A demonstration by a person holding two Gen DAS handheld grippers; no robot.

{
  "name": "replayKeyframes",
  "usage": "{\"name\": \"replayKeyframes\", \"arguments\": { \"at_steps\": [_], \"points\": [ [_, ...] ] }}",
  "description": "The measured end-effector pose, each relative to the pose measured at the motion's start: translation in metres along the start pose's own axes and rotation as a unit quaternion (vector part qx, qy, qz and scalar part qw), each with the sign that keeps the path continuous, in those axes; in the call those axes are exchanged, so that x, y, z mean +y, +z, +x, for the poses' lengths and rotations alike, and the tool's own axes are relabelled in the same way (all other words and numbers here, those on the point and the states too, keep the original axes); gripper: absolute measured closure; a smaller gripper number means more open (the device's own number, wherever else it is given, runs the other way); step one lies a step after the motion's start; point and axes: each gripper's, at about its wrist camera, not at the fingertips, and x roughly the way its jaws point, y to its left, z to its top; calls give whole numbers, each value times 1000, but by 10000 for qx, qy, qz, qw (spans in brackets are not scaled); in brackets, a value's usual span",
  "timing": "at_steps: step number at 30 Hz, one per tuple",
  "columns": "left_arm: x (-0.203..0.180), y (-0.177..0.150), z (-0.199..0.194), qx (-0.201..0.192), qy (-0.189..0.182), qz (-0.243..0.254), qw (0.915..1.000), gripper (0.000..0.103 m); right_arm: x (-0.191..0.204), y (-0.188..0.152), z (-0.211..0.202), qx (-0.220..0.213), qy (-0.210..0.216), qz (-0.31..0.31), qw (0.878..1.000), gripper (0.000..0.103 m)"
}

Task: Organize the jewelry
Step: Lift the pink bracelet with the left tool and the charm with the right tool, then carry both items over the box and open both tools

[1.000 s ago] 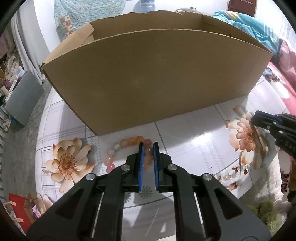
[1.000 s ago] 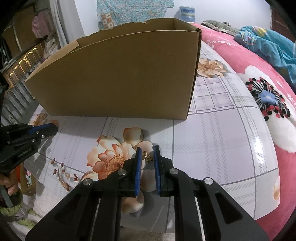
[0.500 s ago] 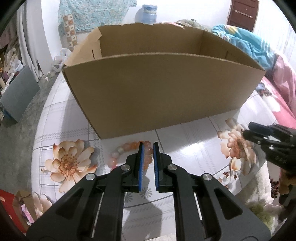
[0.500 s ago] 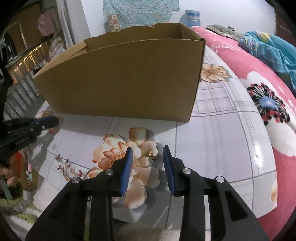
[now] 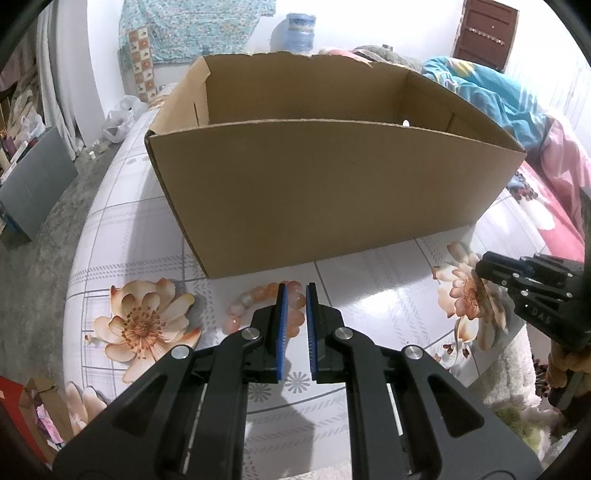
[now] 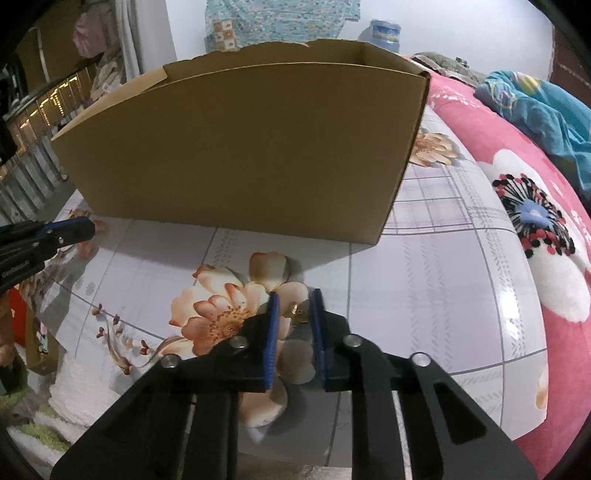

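My left gripper (image 5: 295,286) is shut on a bracelet of pink and orange beads (image 5: 243,306), just in front of the open cardboard box (image 5: 332,192). The far loop of beads rests on the flowered table (image 5: 388,288). In the right wrist view my right gripper (image 6: 294,293) points down at a printed flower, its jaws closing onto a small gold charm (image 6: 295,313) between the blue pads. The box (image 6: 240,147) stands behind it. Each gripper shows in the other's view: the right gripper (image 5: 480,266) at the right edge, the left gripper (image 6: 88,225) at the left edge.
A pink flowered blanket (image 6: 535,221) with a blue cloth (image 5: 480,85) lies to the right of the table. A water jug (image 5: 297,33) stands behind the box, a grey board (image 5: 33,177) leans at the left, and a white fluffy rug (image 5: 517,369) lies below the table's edge.
The right jaws opened wide around the gold charm, then drew in on it again. The left gripper rose a little with the bracelet, so more of the box's inside shows.
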Motion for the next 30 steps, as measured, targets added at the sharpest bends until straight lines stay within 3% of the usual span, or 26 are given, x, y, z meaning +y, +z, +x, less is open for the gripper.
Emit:
{"name": "replayKeyframes", "arguments": {
  "at_steps": [14,24,30],
  "points": [
    [12,0,-22,-212,19,-70,9997,94,-3,2,-11,-123,142,139,9997,95],
    [32,11,-73,-597,-598,-406,9956,94,-11,21,-54,-644,686,435,9946,95],
    [27,36,-113,-1077,-1207,-444,9858,94,-18,53,-81,-1067,1121,460,9869,95]
  ]
}}
